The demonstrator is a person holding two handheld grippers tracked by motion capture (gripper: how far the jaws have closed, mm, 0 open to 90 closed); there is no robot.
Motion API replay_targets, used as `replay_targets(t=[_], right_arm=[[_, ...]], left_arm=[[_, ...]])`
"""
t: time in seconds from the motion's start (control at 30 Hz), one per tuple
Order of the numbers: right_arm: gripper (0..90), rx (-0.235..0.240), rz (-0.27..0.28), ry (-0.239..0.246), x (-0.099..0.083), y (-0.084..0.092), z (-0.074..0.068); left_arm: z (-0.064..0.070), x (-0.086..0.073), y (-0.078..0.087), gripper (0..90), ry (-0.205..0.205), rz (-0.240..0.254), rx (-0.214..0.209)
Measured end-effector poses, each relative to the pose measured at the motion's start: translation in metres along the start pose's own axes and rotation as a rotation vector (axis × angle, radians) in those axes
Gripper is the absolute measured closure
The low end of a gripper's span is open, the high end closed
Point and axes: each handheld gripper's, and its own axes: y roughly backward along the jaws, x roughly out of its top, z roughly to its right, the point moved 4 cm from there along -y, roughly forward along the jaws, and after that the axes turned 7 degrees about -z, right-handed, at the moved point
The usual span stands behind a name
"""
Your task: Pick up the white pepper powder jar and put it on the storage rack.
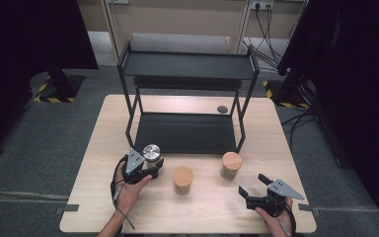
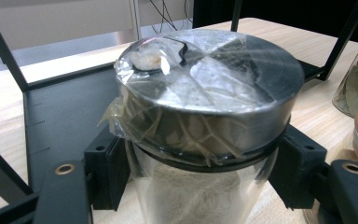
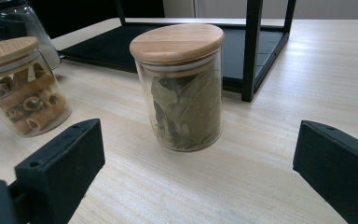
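A glass jar with a silver metal lid (image 1: 151, 153) (image 2: 205, 93) stands at the front left corner of the black two-tier shelf (image 1: 187, 94). My left gripper (image 1: 148, 165) (image 2: 200, 168) is shut on it, one pad on each side just under the lid. A wooden-lidded jar of cinnamon sticks (image 1: 182, 179) (image 3: 21, 84) stands mid-table. Another wooden-lidded jar, holding bay leaves (image 1: 231, 165) (image 3: 184, 88), stands to its right. My right gripper (image 1: 253, 185) (image 3: 191, 163) is open near the table's front right, its jaws wide apart and pointing at the bay-leaf jar, a short way off from it.
The shelf's lower tray (image 1: 185, 132) (image 2: 60, 116) lies flat on the wooden table (image 1: 103, 148), behind the jars. Its black legs (image 3: 251, 51) rise close to the bay-leaf jar. A small dark grommet (image 1: 222, 109) sits in the tabletop behind the shelf.
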Motion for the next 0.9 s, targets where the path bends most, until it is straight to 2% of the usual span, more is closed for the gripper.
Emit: replay_targets(t=[0.9], right_arm=[[2.5,0.000,0.001,-0.005,0.000,0.000,0.000]], left_arm=[[-0.009,0.019,-0.012,31.1,0.013,-0.009,-0.003]])
